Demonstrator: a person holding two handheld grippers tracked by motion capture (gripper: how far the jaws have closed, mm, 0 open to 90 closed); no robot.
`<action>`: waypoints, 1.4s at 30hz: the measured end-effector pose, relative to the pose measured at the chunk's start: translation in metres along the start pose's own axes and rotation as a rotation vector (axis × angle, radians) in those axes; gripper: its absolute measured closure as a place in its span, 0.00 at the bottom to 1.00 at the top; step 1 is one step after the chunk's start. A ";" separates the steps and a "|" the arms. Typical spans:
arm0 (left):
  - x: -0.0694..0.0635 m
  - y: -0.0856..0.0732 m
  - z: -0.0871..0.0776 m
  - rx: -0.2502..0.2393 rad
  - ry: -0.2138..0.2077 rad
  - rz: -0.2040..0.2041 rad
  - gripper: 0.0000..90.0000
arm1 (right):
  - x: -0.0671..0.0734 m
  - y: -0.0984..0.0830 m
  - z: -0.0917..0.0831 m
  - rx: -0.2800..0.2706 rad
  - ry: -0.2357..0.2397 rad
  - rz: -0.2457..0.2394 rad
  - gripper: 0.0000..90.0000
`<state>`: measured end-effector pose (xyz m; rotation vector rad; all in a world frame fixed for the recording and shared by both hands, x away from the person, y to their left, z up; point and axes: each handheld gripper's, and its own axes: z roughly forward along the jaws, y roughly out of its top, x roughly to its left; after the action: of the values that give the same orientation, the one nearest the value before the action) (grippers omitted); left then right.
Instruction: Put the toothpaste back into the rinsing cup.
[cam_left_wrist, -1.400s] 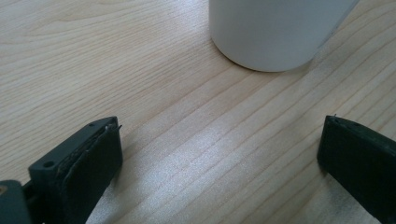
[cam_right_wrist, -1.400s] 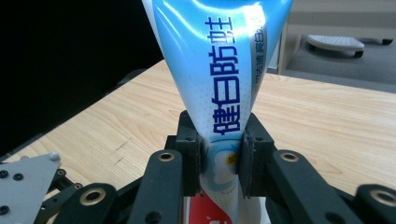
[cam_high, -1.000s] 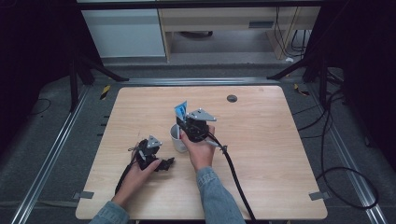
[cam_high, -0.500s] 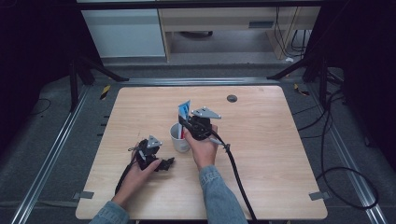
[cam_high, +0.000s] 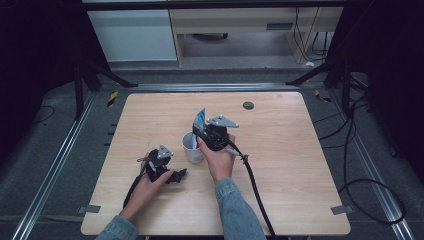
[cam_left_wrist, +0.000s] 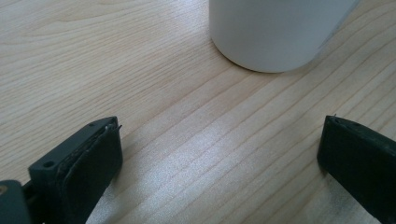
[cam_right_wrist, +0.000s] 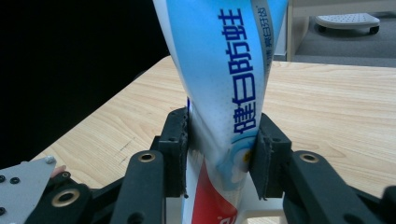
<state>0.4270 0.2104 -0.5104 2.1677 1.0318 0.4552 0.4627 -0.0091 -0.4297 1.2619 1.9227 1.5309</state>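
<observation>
A white cup (cam_high: 192, 147) stands near the middle of the wooden table (cam_high: 280, 165). My right gripper (cam_high: 201, 131) is just above the cup, shut on a blue, white and red toothpaste tube (cam_high: 200, 118) that stands upright with its flat end up. In the right gripper view the tube (cam_right_wrist: 224, 93) is squeezed between the two jaws of the right gripper (cam_right_wrist: 223, 154). My left gripper (cam_high: 179, 175) rests low on the table to the cup's left, open. In the left gripper view the cup's base (cam_left_wrist: 275, 35) lies ahead of the spread jaws of the left gripper (cam_left_wrist: 219, 158), with bare wood between them.
A small dark round disc (cam_high: 248, 105) lies near the table's far edge. The right gripper's black cable (cam_high: 255, 190) trails back over the table's front right. Metal rails and floor cables surround the table; white cabinets stand beyond it.
The right gripper with the tube has shifted slightly toward the cup. The left gripper has stayed in place.
</observation>
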 end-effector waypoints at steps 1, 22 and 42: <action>0.000 0.000 0.000 0.000 -0.001 0.000 0.00 | 0.000 0.000 0.000 0.001 0.000 -0.002 0.68; 0.000 0.000 0.000 0.000 -0.001 0.000 0.00 | 0.003 0.004 -0.007 0.033 -0.043 -0.061 0.54; 0.000 0.000 0.001 -0.003 -0.001 -0.001 0.00 | 0.008 0.021 -0.020 0.103 -0.091 -0.198 0.30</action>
<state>0.4274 0.2100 -0.5106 2.1645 1.0307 0.4554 0.4519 -0.0142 -0.4015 1.1227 2.0223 1.2706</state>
